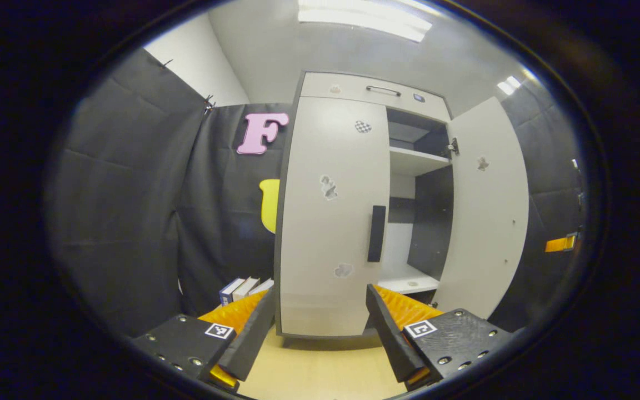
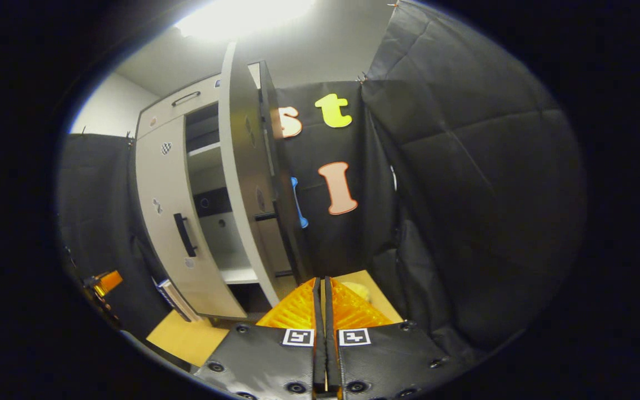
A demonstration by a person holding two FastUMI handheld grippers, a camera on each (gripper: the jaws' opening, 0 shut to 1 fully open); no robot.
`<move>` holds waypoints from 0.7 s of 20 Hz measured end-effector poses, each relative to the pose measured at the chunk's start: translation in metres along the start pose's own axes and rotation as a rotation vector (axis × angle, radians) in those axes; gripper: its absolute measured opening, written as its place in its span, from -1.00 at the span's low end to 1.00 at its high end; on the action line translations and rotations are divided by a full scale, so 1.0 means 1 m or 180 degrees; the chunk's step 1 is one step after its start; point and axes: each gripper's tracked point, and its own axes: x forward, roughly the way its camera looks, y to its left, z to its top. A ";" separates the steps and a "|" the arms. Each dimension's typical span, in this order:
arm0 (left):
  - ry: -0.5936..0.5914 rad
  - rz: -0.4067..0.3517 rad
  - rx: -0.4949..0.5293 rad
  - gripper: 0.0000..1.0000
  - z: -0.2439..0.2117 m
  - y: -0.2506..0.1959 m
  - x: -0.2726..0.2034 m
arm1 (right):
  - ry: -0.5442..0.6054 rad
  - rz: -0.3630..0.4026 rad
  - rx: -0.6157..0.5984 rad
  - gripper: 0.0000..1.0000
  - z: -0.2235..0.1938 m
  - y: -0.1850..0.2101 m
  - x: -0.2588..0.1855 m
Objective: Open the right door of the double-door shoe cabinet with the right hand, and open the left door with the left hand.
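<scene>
The shoe cabinet (image 1: pixel 331 222) stands on the pale wooden floor (image 1: pixel 320 366) against the black cloth wall; in the left gripper view it rises from the centre toward 12 o'clock. No brand or readable writing shows on it: only small stickers on the fronts, too blurred to tell.

Its right door (image 1: pixel 489 205) stands swung wide, toward 3 o'clock, and bares 2 white shelves (image 1: pixel 414 161) and a dark inner wall. The left door (image 1: pixel 334 216) is shut, flush with the frame. Above both runs a drawer (image 1: pixel 373 91) with a slim bar pull. A dark vertical handle (image 1: pixel 376 233) sits at the left door's inner edge.

The left gripper (image 1: pixel 320 316) hangs at 6 o'clock with its jaws spread wide, holding nothing; the left door's lower part sits framed between them but farther off, apart from both fingers, and the handle lies up toward 1 o'clock.

A few books (image 1: pixel 245 289) lean at 8 o'clock beside the cabinet.

In the right gripper view the right gripper (image 2: pixel 320 300) has its jaws pressed together, empty, at 6 o'clock; the open door's edge (image 2: pixel 242 183) runs toward 11 o'clock, well apart.
</scene>
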 end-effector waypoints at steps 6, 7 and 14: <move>-0.0138 -0.0188 -0.0109 0.89 0.023 -0.041 0.054 | -0.0165 -0.0203 -0.0103 -0.95 0.016 -0.027 0.041; -0.0170 -0.0199 -0.0085 0.90 0.028 -0.049 0.065 | -0.0168 -0.0185 -0.0068 -0.94 0.015 -0.030 0.051; -0.0161 -0.0077 -0.0123 0.89 0.035 -0.082 0.147 | 0.0199 -0.0271 0.0208 -0.54 -0.018 -0.074 0.112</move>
